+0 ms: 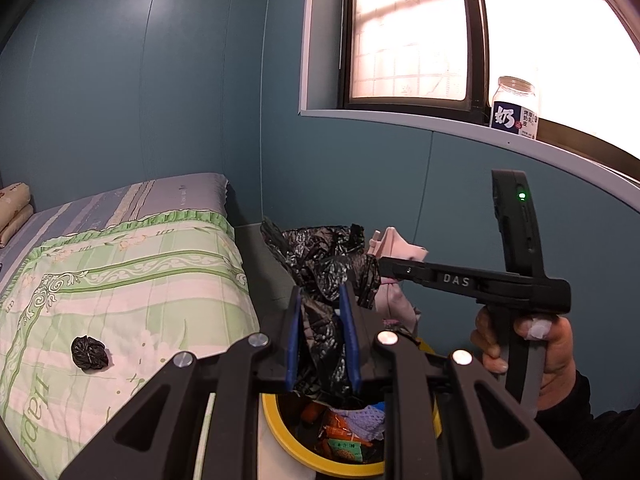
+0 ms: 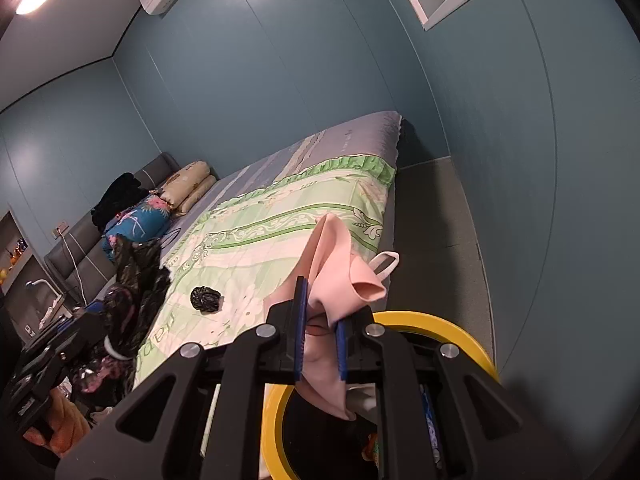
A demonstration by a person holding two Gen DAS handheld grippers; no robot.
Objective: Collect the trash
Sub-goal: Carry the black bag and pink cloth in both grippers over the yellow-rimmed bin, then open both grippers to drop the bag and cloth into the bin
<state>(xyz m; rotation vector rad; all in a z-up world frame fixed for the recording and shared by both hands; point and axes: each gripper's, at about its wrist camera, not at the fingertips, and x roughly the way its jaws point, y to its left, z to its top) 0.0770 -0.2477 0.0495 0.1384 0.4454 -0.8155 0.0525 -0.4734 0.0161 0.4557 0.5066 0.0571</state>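
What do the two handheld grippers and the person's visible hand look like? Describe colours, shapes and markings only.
Both the left gripper and the right gripper are black with blue finger pads and silver rivets. The right bears white "DAS" lettering and a green light. The right hand is bare with a dark sleeve.

I see the bin [image 1: 276,420] on the floor just right of the bed [image 1: 120,272]. A wad [image 1: 89,353] lies on the bed. Bag [image 1: 320,280] and cloth [image 2: 332,280] hang above the bin, wrappers [image 1: 344,436] inside it.
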